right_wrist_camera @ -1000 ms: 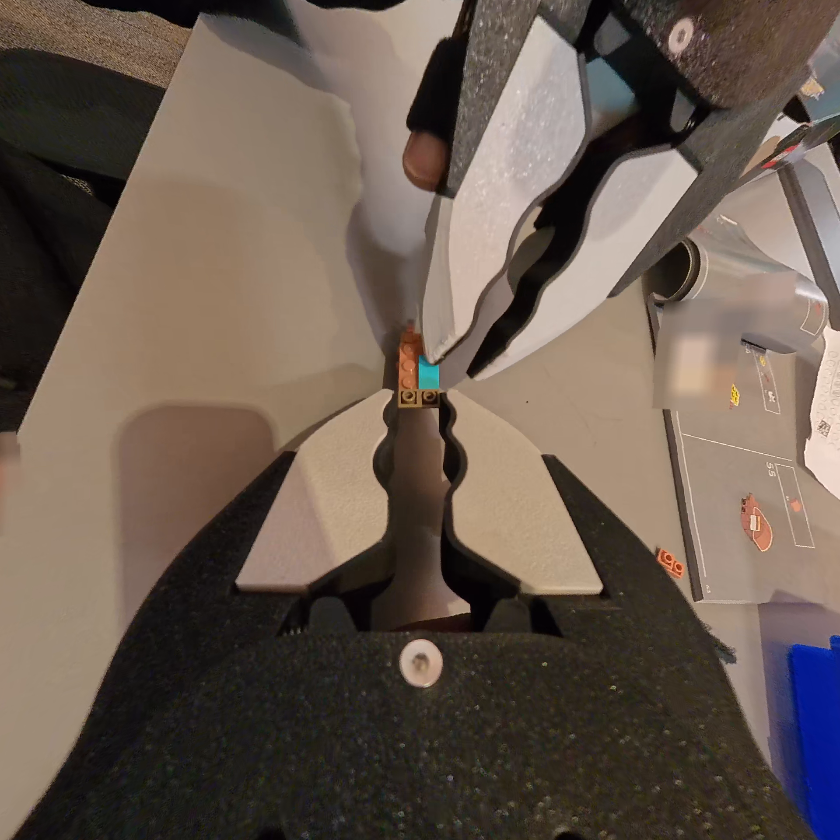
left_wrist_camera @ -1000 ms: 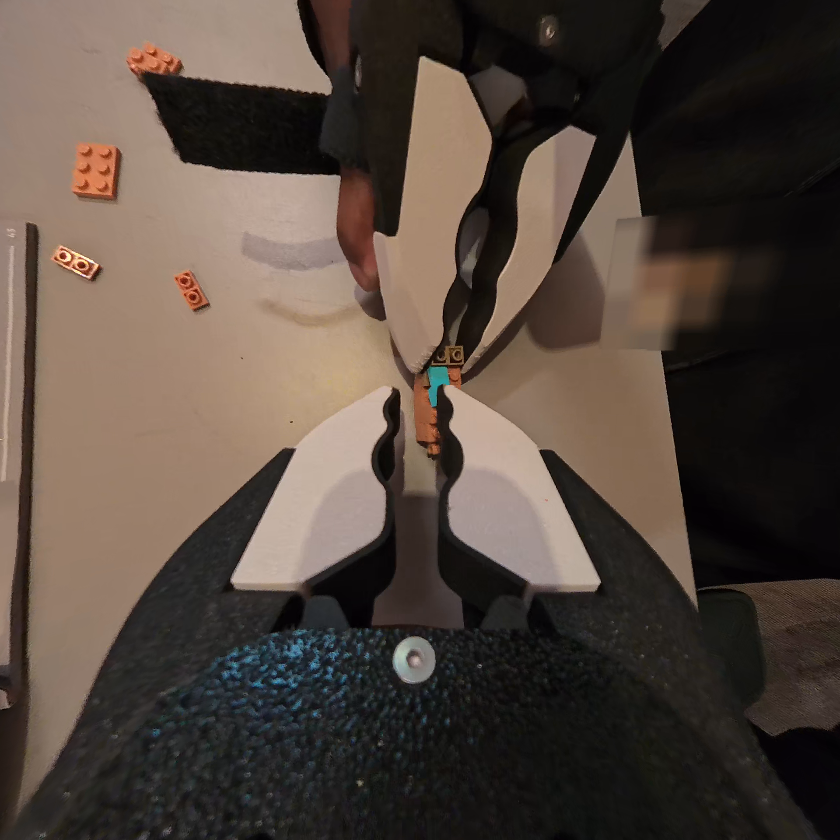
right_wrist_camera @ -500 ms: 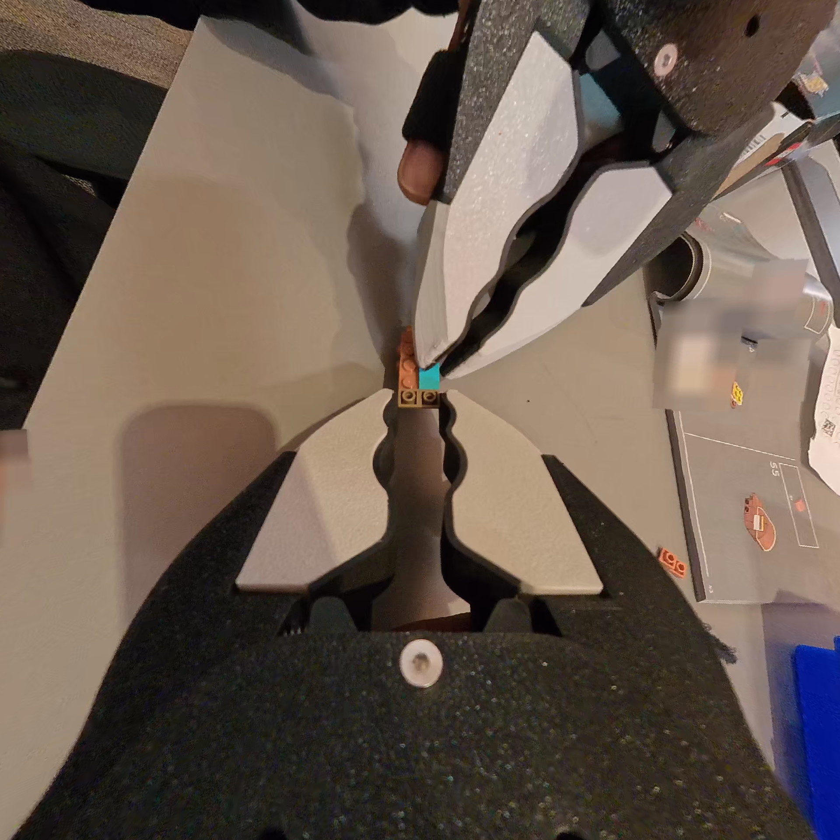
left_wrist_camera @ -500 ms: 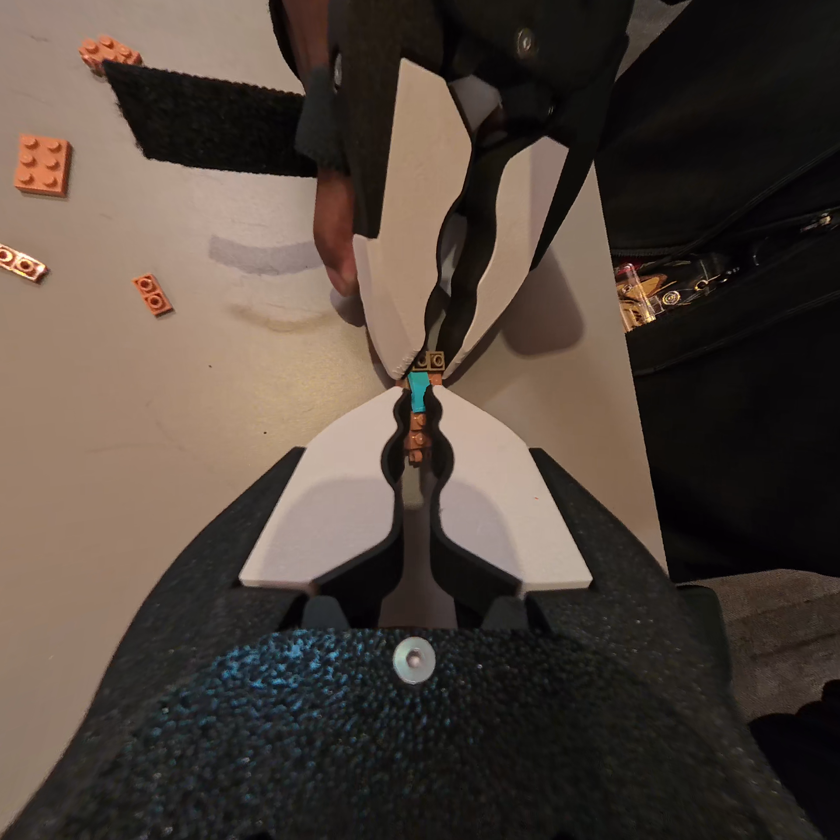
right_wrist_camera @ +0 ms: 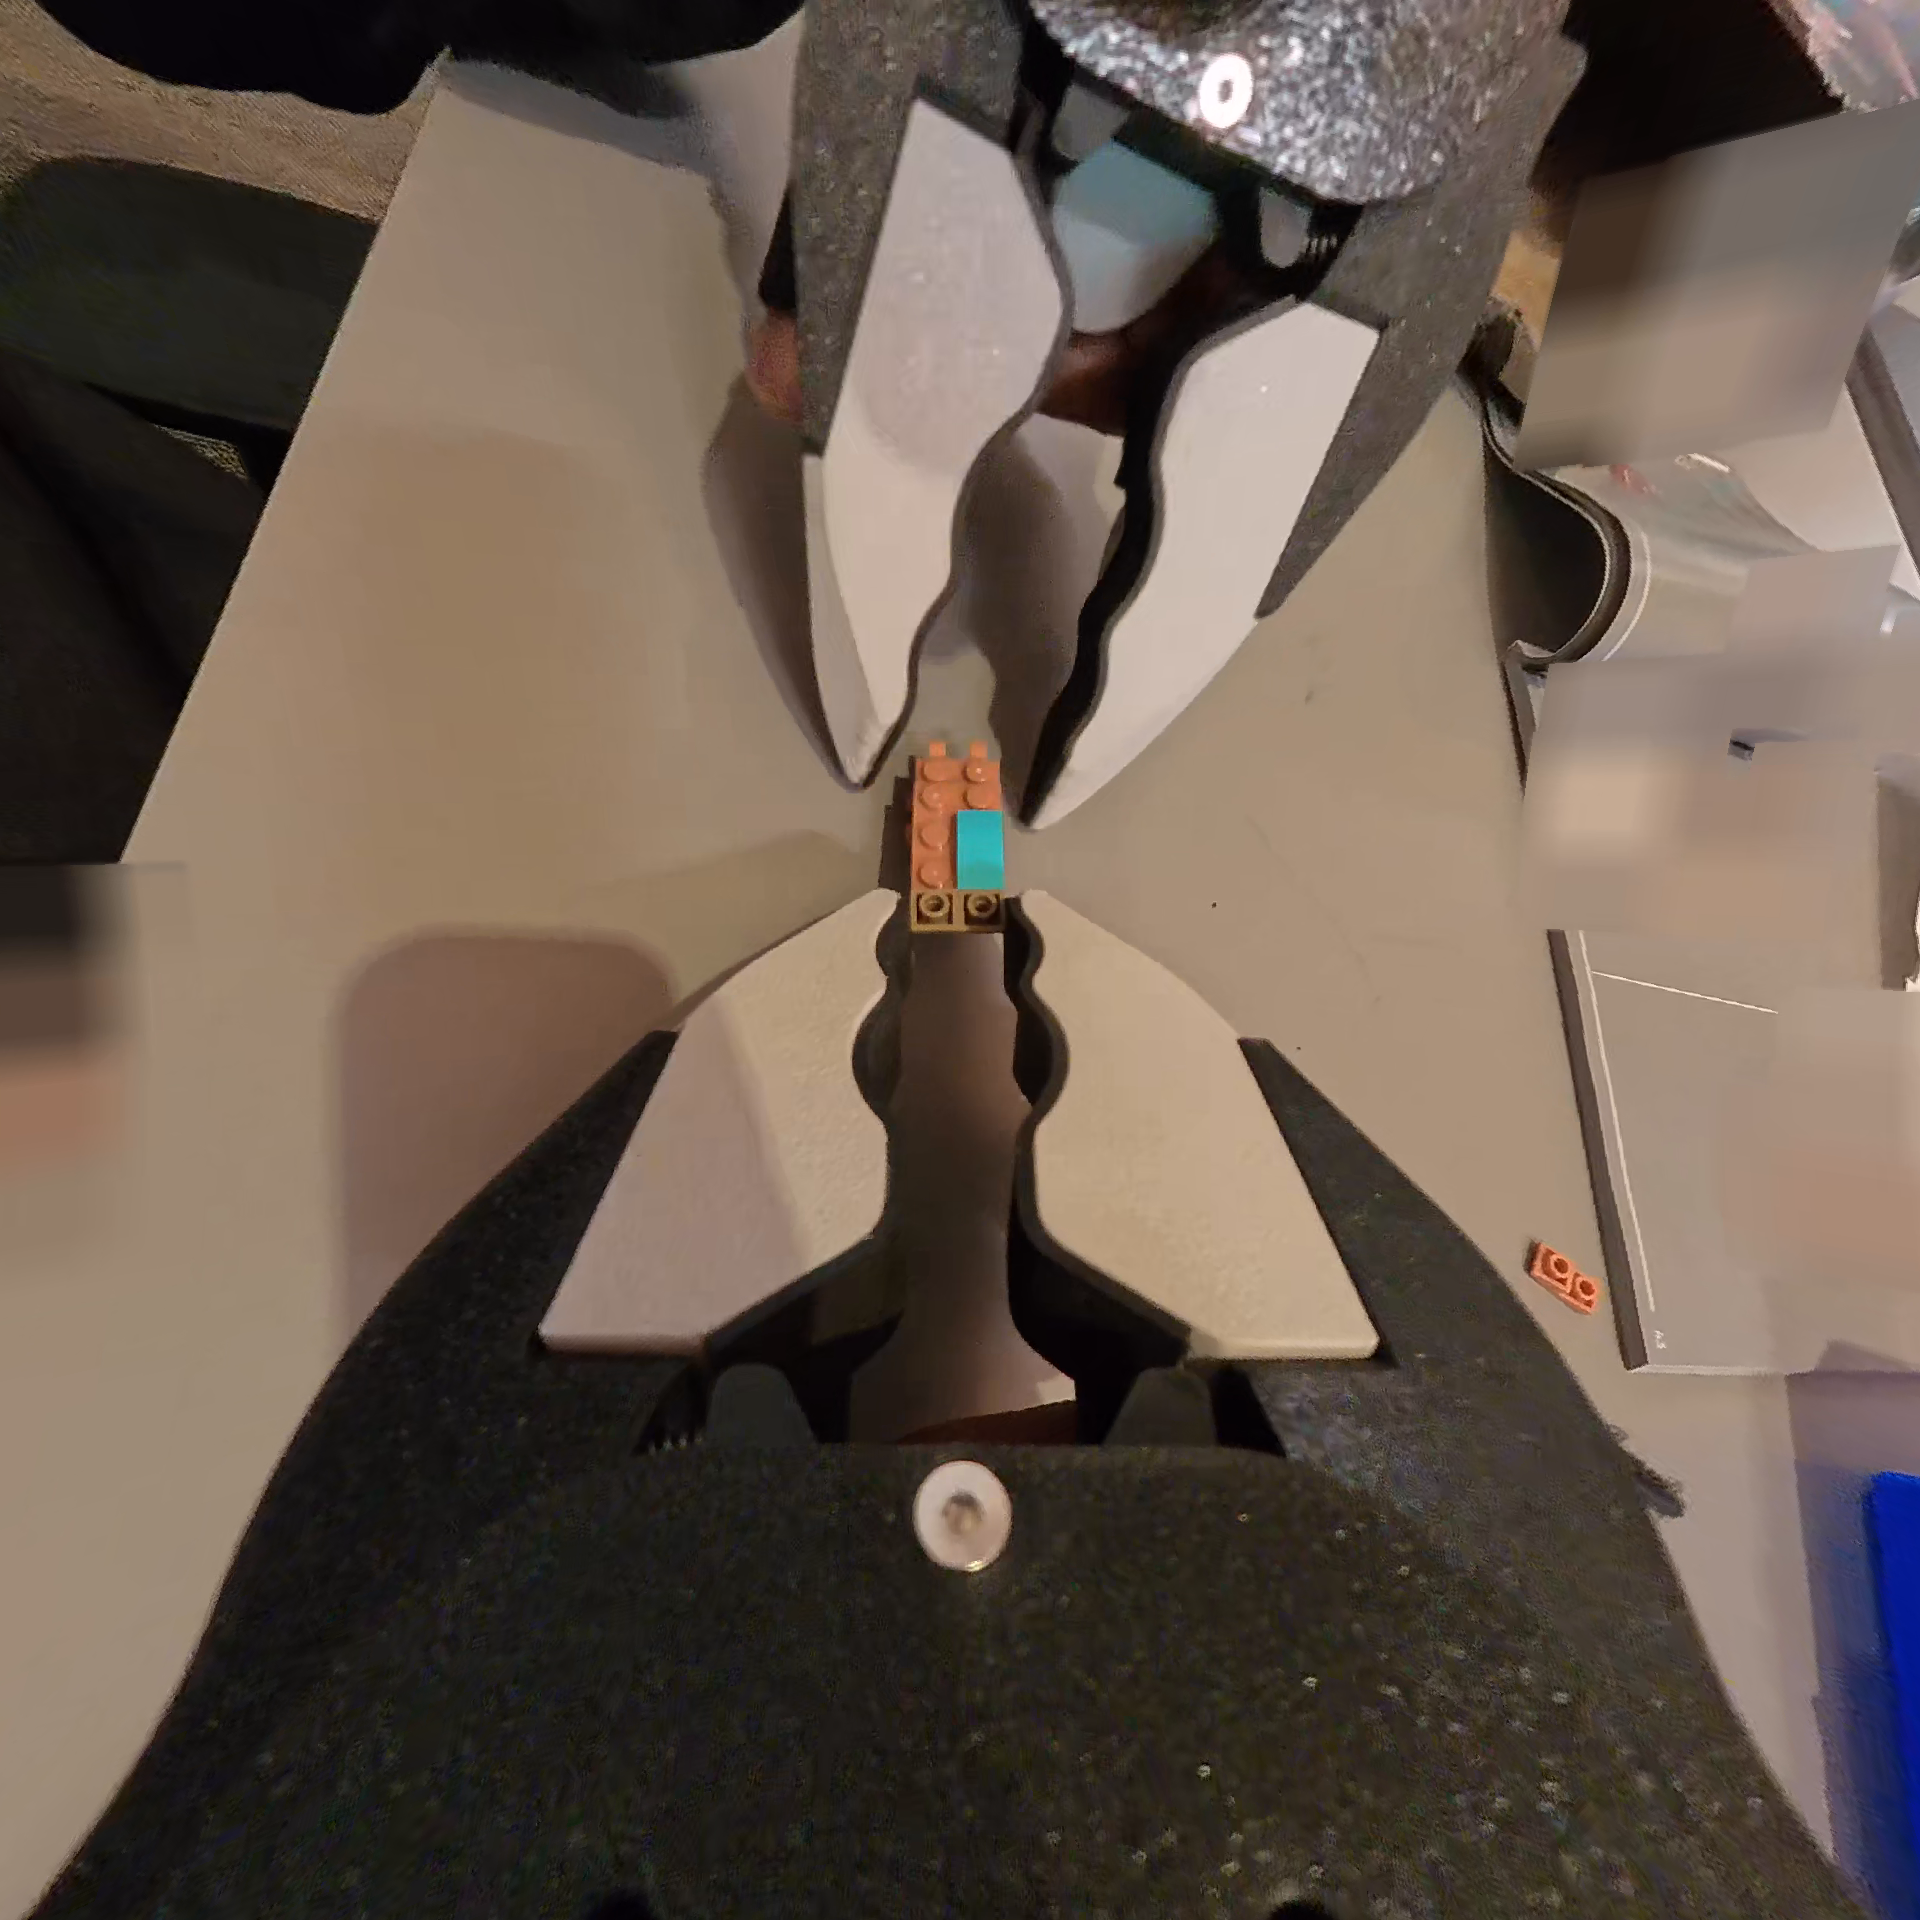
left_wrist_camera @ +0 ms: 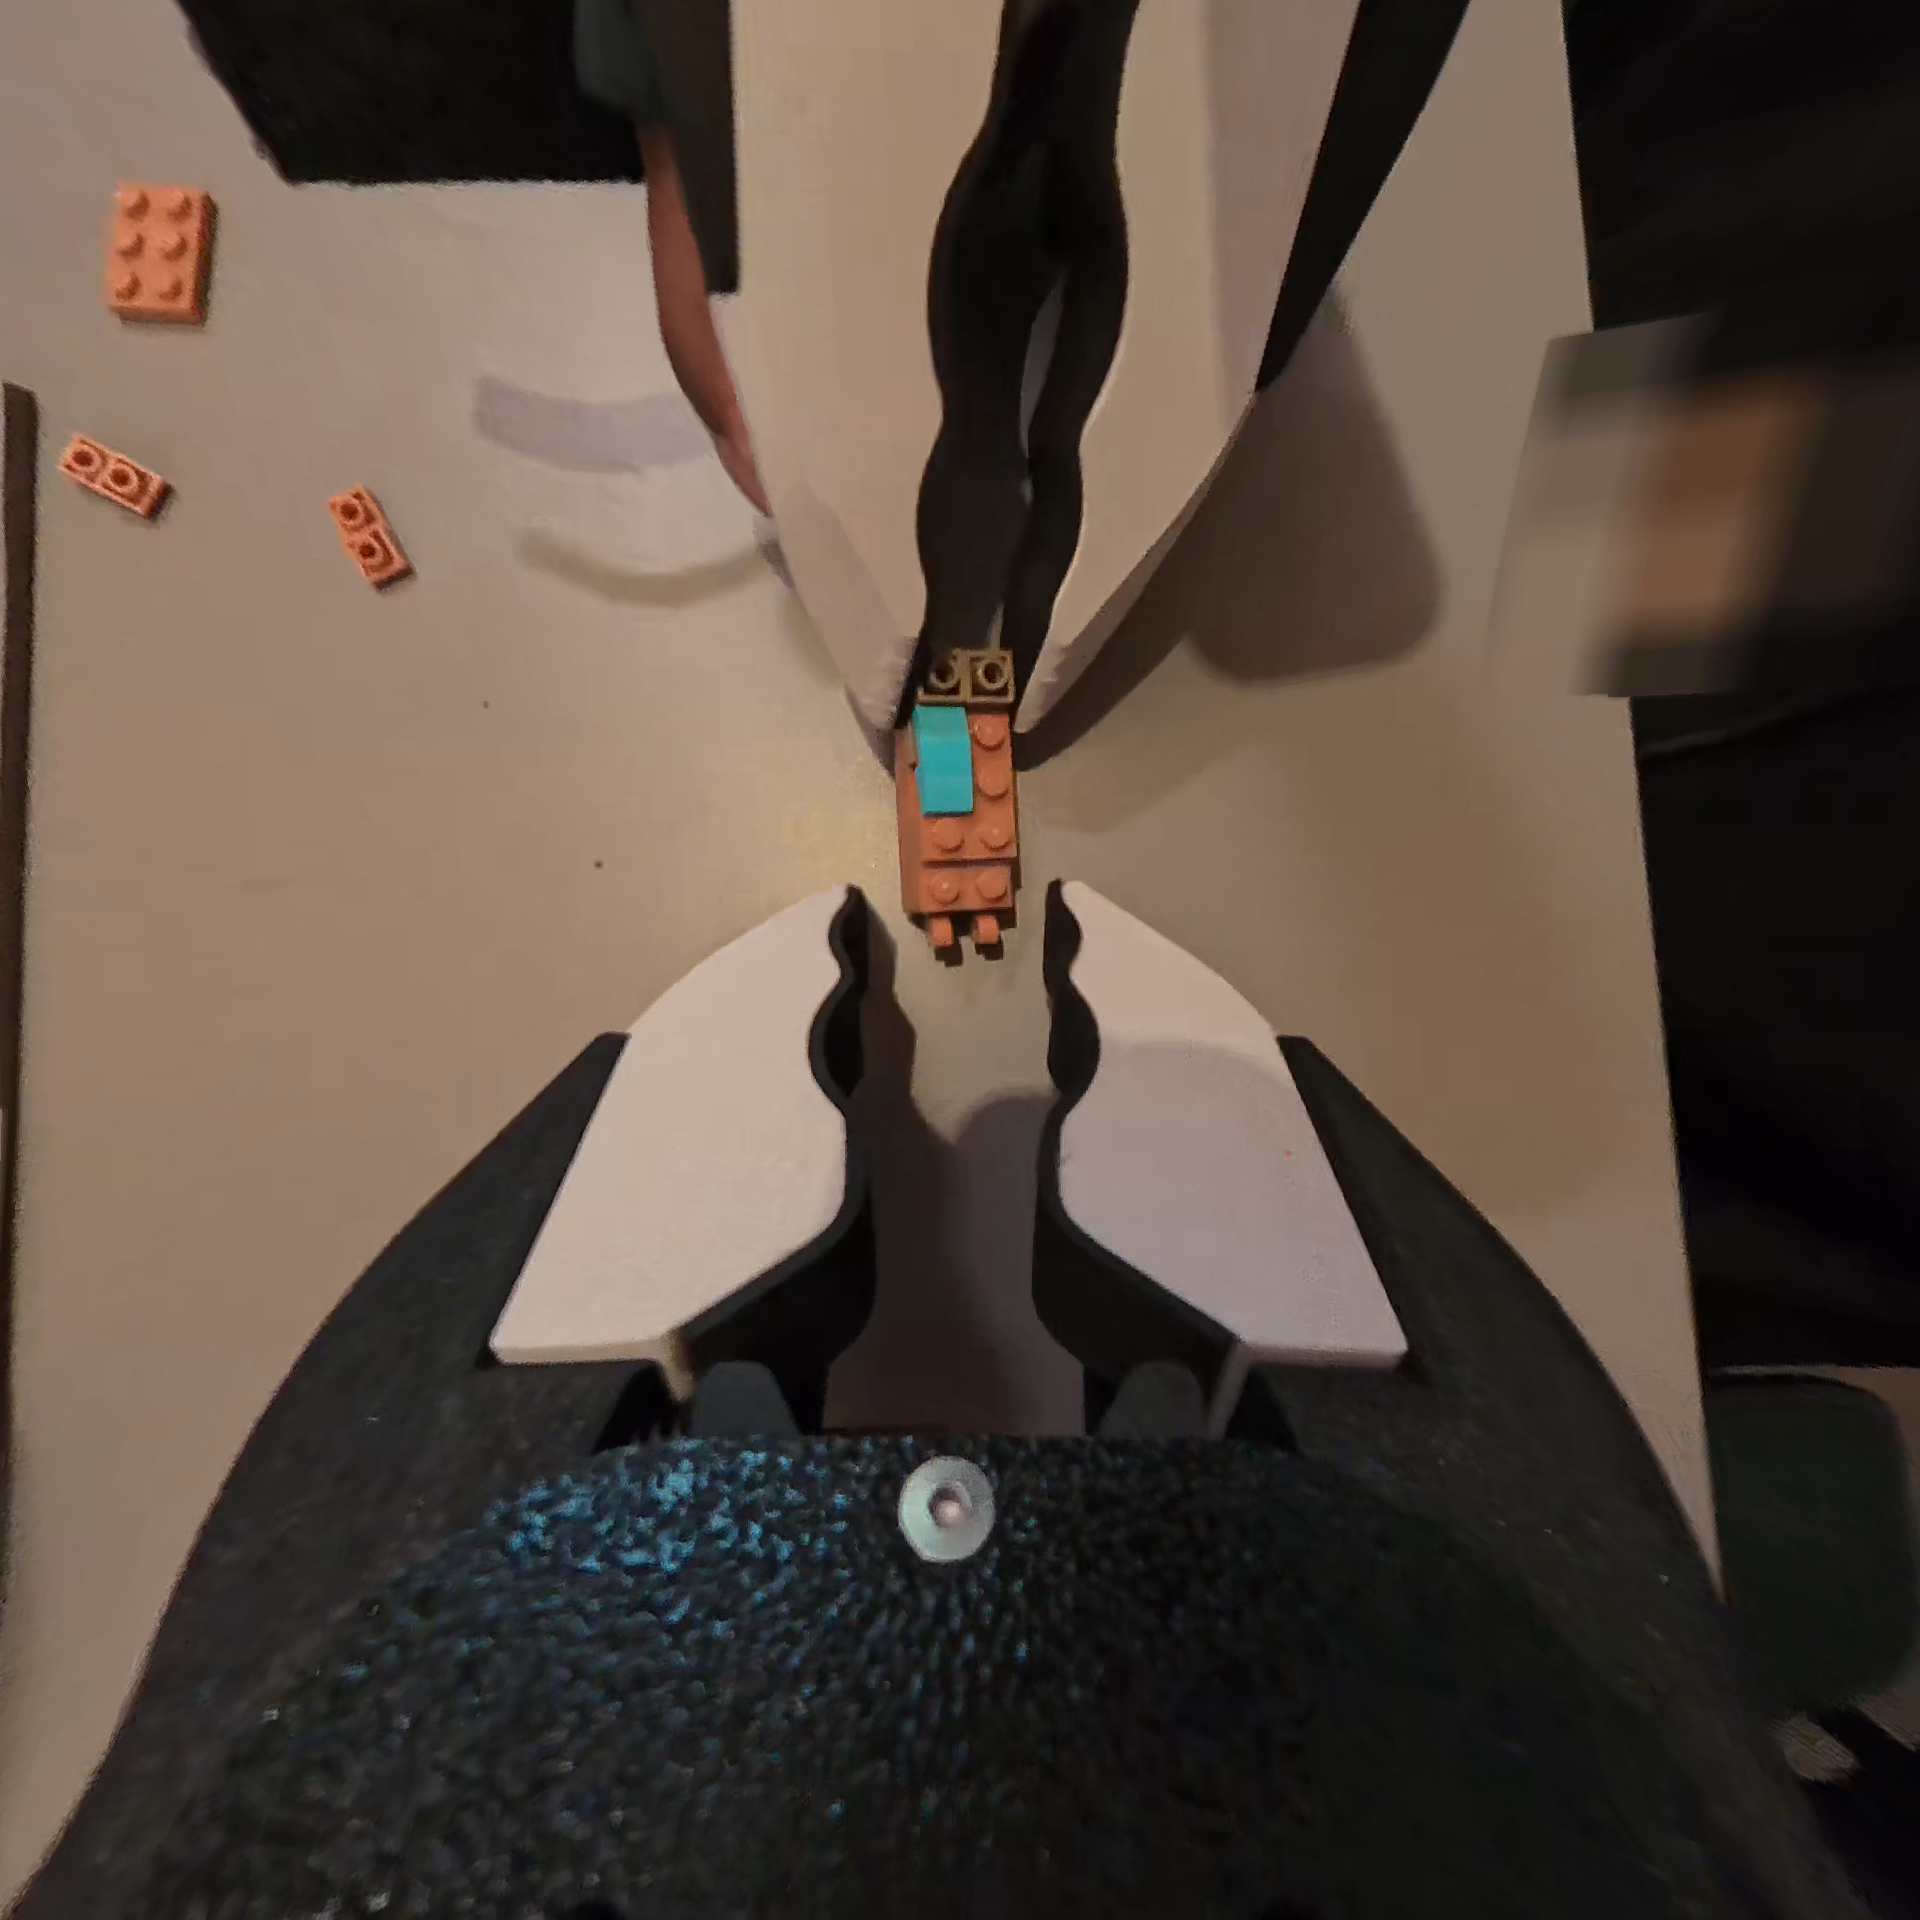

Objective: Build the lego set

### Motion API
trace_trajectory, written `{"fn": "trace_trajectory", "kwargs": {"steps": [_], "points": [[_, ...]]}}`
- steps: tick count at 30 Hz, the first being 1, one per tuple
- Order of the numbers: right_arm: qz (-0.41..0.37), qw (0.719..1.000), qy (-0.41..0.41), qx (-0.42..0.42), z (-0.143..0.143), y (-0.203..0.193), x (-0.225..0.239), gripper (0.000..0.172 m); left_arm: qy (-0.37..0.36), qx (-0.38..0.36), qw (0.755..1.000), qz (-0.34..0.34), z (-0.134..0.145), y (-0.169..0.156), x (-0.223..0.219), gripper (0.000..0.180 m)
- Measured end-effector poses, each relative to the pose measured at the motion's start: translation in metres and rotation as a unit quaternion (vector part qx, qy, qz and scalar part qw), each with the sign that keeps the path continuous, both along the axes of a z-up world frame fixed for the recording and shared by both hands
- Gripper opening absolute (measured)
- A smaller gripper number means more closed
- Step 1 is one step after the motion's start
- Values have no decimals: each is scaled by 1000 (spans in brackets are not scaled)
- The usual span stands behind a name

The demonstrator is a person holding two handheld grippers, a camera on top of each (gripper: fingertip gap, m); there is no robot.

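Our right gripper [right_wrist_camera: 958,914] is pinched on the olive end of a little brick build [right_wrist_camera: 956,842], pads pressing both sides of it. Our left gripper [left_wrist_camera: 954,894] is spread wider than the build and isn't touching it, its fingertips [left_wrist_camera: 847,904] sitting either side of the orange end.

The build's long axis runs straight between the two grippers, above the pale table [left_wrist_camera: 312,779]: olive piece toward the right gripper, two small orange prongs toward the left one, teal tile [left_wrist_camera: 943,769] on top nearer the olive end.

Loose orange plates [left_wrist_camera: 161,251] lie off to one side. A grey mat [right_wrist_camera: 1704,1164] has printed lines and small markings, too tiny for us to read.
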State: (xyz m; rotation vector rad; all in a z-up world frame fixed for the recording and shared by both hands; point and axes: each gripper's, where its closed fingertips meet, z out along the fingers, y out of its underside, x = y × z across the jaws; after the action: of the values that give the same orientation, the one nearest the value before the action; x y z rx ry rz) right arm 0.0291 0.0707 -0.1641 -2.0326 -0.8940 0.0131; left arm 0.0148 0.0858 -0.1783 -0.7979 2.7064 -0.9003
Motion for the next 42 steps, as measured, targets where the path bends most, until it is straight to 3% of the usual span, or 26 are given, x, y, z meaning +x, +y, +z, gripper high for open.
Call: {"fn": "trace_trajectory", "kwargs": {"steps": [5, 9, 15, 19, 23, 28, 33, 42], "points": [[-4, 1000, 9, -11, -1, 0, 1, 16, -46, 13, 999, 6, 0, -5, 6, 19], [-9, 1000, 15, -19, -2, 0, 4, 16, -52, -1, 998, 27, 0, -5, 9, 18], [-4, 999, 22, -31, -3, -3, 7, 18, -31, -27, 997, 68, 0, -9, 7, 18], [11, 999, 32, -37, -2, -7, 8, 28, -11, -45, 994, 95, 0, -14, 5, 17], [25, 998, 47, -30, 6, -9, 6, 30, -25, -32, 992, 118, 1, -14, 7, 17], [-17, 996, 90, -23, 23, -1, 13, 25, -65, -24, 988, 139, 9, -16, 9, 18], [-36, 990, 125, -60, 25, 6, 12, 21, -54, -5, 986, 159, 1, -10, 8, 18], [-36, 985, 103, -133, 7, 11, 5, 20, -41, 25, 987, 154, 0, -6, 6, 18]]}}
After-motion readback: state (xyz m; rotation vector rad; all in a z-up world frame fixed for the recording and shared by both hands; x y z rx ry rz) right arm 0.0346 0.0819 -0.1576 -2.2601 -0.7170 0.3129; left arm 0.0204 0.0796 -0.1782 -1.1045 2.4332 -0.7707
